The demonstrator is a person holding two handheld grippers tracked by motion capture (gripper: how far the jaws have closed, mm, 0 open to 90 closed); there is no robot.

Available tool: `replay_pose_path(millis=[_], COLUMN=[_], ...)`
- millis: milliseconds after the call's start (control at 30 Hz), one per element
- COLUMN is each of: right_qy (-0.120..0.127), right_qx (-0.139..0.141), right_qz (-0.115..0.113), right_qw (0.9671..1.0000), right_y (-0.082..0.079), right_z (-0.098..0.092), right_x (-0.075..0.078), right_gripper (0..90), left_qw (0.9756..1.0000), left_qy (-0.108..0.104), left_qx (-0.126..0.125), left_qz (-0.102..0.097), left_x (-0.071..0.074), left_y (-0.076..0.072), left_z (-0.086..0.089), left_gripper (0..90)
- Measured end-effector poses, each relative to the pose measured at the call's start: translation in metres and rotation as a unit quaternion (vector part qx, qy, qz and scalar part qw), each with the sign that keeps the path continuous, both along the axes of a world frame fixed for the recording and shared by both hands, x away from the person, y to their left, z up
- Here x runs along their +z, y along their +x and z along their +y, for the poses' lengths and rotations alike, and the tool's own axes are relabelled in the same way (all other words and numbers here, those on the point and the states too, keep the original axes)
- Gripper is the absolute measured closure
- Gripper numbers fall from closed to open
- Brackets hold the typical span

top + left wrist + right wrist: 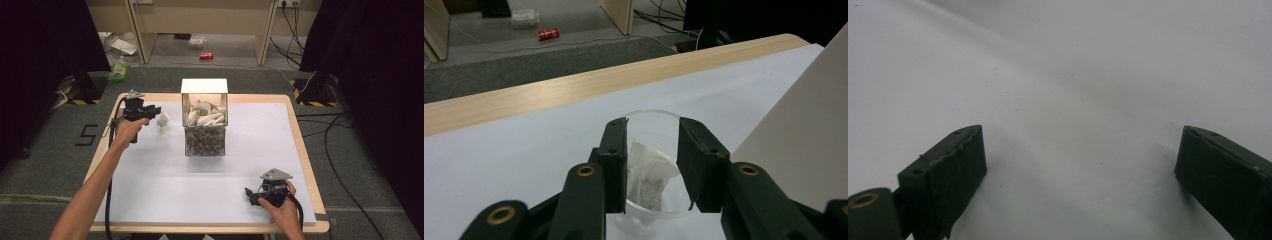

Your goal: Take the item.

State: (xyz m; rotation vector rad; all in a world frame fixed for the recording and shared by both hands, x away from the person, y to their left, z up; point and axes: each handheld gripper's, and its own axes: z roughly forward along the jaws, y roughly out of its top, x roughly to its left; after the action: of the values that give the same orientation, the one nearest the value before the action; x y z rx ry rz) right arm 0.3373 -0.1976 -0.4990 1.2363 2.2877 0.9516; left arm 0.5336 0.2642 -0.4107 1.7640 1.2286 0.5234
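Observation:
A small clear plastic cup stands on the white sheet at the table's far left, with a white sachet lying inside it. My left gripper reaches it from the left. In the left gripper view its jaws straddle the cup, whose rim stays round, and I see no squeeze on it. My right gripper rests near the front right edge. Its jaws stand wide open over bare white sheet with nothing between them.
A clear box stuffed with several sachets stands mid-table, its white lid raised behind it; its wall rises close at the cup's right. The white sheet covers the wooden table. A red can and cables lie on the floor.

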Motion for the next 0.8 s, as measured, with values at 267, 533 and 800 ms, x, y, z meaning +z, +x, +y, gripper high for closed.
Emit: replay_pose_path(millis=[267, 533, 800], right_qy=[0.0, -0.001, 0.0], right_qx=[0.0, 0.001, 0.0], right_qz=[0.0, -0.001, 0.0], right_qw=[1.0, 1.0, 1.0], right_y=[0.0, 0.0, 0.0], right_z=[0.0, 0.0, 0.0], right_x=[0.0, 0.0, 0.0], right_gripper=[6.9, 6.8, 6.9], left_qw=[0.9999, 0.9998, 0.9998], left_qy=[-0.008, -0.018, -0.02], left_qx=[-0.006, 0.0, 0.0], left_qz=[0.001, 0.008, 0.004], left_x=[0.005, 0.004, 0.004], left_y=[-0.005, -0.011, -0.02], left_z=[0.004, 0.008, 0.011], left_gripper=[56.1, 40.7, 29.4])
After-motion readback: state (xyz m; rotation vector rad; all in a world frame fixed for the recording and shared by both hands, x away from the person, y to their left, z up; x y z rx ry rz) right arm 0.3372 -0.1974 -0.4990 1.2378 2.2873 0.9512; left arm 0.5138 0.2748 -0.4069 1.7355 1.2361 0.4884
